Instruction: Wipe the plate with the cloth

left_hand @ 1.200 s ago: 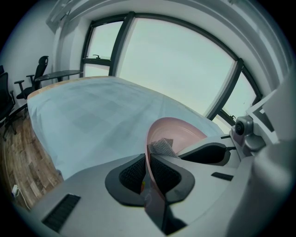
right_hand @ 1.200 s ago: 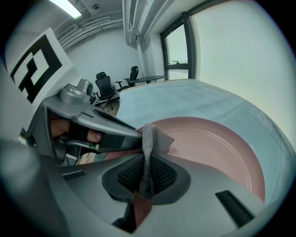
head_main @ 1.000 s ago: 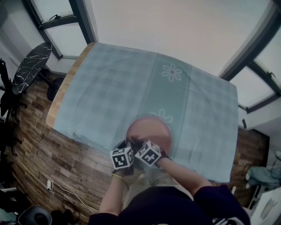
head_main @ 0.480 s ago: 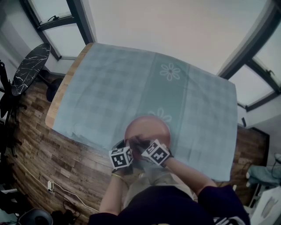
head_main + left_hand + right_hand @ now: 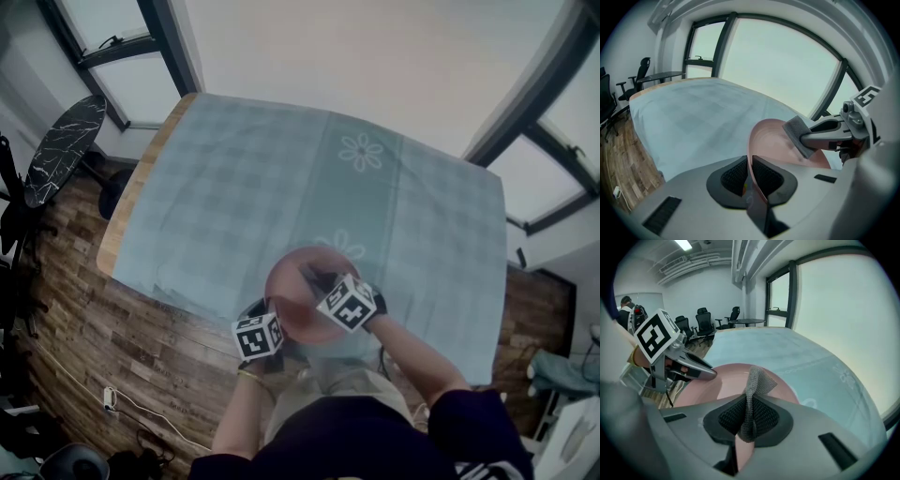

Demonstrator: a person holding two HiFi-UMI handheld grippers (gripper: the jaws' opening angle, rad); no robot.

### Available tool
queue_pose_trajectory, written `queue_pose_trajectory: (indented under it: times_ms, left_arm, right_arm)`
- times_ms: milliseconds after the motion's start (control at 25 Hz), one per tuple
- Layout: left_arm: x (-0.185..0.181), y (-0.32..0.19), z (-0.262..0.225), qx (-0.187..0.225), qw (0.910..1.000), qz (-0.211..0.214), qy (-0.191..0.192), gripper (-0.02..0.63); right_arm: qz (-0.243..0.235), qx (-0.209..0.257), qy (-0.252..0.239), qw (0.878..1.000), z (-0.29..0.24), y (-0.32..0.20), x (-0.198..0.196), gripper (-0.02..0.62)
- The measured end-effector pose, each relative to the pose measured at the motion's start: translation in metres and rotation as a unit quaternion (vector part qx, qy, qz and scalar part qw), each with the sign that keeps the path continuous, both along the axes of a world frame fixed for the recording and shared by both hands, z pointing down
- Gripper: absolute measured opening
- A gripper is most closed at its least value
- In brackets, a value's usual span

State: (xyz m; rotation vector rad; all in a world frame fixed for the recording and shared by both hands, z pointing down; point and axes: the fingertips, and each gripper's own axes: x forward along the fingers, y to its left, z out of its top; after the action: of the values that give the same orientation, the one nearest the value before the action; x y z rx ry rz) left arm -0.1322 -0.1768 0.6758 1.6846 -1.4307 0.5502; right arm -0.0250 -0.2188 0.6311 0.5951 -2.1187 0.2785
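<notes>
A pink plate is held tilted just above the near edge of the table. My left gripper is shut on the plate's near rim. My right gripper is shut on a small grey cloth, which rests against the plate's inner face. In the left gripper view the cloth touches the plate's right side. From the head view, the right gripper lies over the plate's right part and the left gripper at its lower left edge.
A pale blue checked tablecloth with flower prints covers the table. A wooden table edge shows at the left. Office chairs and a dark round table stand on the wooden floor beyond.
My right gripper has moved rightward and a little away across the plate with the cloth. The left gripper and plate have hardly moved.
</notes>
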Motion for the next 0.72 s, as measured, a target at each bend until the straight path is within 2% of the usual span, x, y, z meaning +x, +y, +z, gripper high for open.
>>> queue_pose_trajectory:
  times_ms: [400, 720]
  left_arm:
    - [0.0, 0.0, 0.0, -0.001, 1.0, 0.0, 0.001, 0.044]
    - [-0.001, 0.0, 0.001, -0.001, 1.0, -0.001, 0.002, 0.044]
  right_arm:
    - [-0.013, 0.029, 0.09, 0.995, 0.019, -0.027, 0.026, 0.034]
    - [-0.035, 0.03, 0.13, 0.99, 0.03, -0.03, 0.027, 0.034]
